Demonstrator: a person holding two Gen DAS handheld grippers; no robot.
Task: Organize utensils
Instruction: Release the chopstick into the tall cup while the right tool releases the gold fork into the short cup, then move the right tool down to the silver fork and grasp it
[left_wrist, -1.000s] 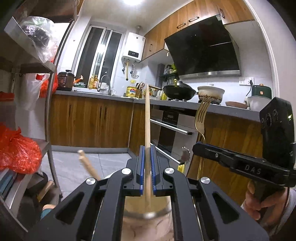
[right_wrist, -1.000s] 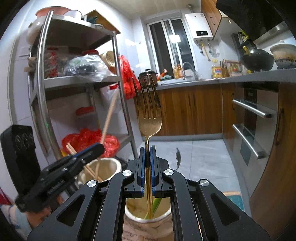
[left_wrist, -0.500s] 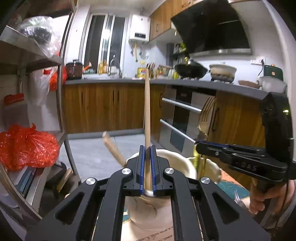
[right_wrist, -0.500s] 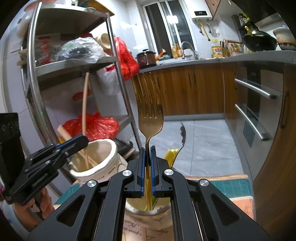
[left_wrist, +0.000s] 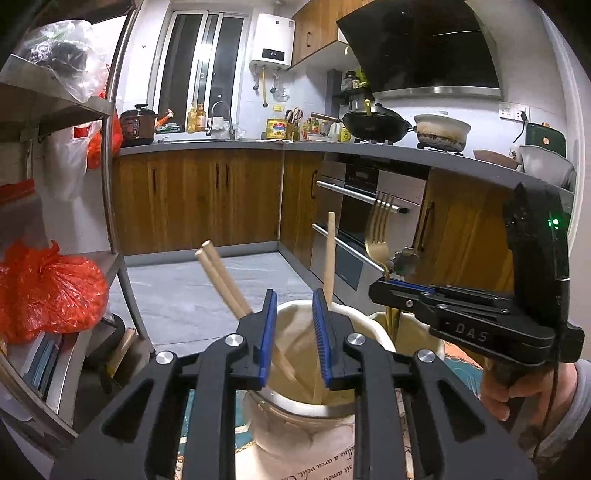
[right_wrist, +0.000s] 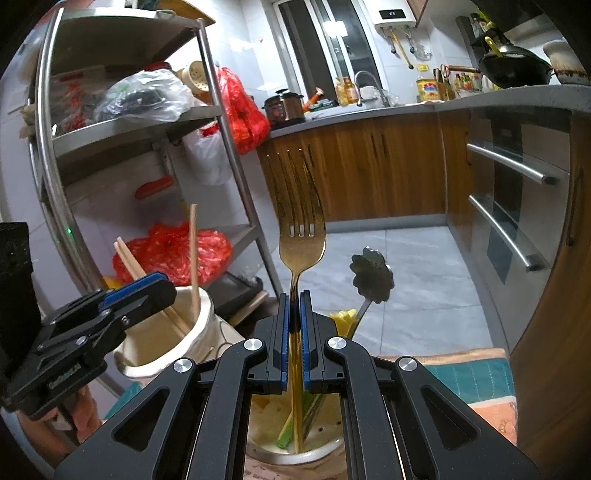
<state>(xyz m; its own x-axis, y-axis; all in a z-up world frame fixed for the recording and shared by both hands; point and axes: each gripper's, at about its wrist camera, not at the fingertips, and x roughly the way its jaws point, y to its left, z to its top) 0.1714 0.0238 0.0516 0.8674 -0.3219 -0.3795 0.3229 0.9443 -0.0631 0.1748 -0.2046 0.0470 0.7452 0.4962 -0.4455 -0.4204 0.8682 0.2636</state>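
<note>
In the left wrist view my left gripper hangs over a cream holder; its jaws are opening. A wooden chopstick stands loose in the holder, just beside the right pad, and nothing is pressed between the pads. Two more chopsticks lean left in the same holder. My right gripper is shut on the neck of a gold fork, tines up. The fork's handle reaches down into a second holder. That gripper and the fork also show in the left wrist view.
The second holder also contains a flower-ended spoon and yellow and green utensils. A steel shelf rack with red bags stands to the left. An oven front and wooden cabinets lie beyond.
My left gripper's jaws have parted and let go of the chopstick, which now leans in the cream holder. The right gripper has sunk with the fork towards the second holder.
</note>
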